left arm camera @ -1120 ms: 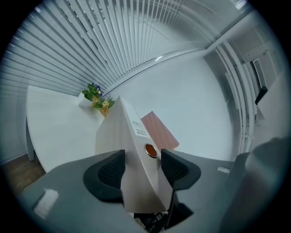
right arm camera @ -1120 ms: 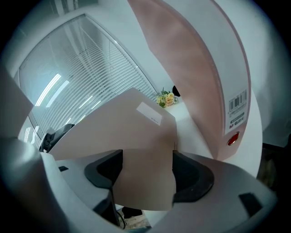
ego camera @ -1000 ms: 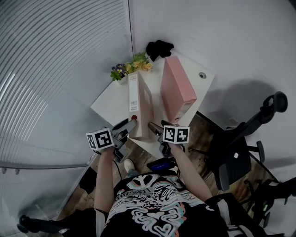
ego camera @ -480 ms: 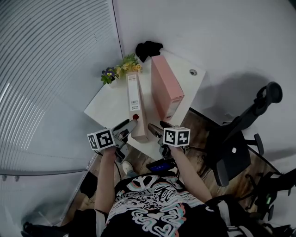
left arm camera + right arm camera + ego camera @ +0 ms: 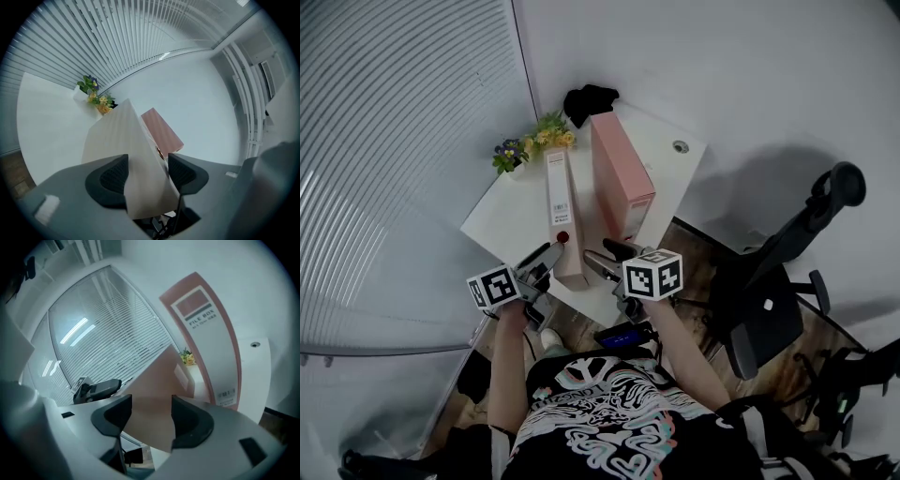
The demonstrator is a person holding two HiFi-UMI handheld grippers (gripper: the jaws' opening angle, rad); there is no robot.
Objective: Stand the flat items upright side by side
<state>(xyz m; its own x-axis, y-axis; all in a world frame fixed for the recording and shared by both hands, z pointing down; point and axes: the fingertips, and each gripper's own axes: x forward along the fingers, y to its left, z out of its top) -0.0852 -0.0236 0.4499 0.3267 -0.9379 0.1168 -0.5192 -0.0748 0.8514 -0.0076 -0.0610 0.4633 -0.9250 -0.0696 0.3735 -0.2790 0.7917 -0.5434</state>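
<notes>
A beige file box (image 5: 560, 220) stands upright on its long edge near the front of the white table (image 5: 502, 220). My left gripper (image 5: 546, 255) is shut on its near end; in the left gripper view (image 5: 147, 165) both pads press the box (image 5: 136, 154). My right gripper (image 5: 598, 262) holds the same end from the right. Its jaws have just been closing, and in the right gripper view (image 5: 151, 413) the beige box (image 5: 150, 394) fills the gap between them. A pink file box (image 5: 619, 183) (image 5: 211, 329) (image 5: 161, 131) stands upright just to the right of it.
Potted flowers (image 5: 530, 141) and a black object (image 5: 586, 98) sit at the table's far corner by the slatted blinds. A round cable hole (image 5: 680, 146) marks the right corner. An office chair (image 5: 778, 300) stands right of the table, on the wooden floor.
The beige box has gone from leaning with its broad face showing to standing straight, spine up. My right gripper has risen and closed in on the box's near end. The left gripper has barely moved.
</notes>
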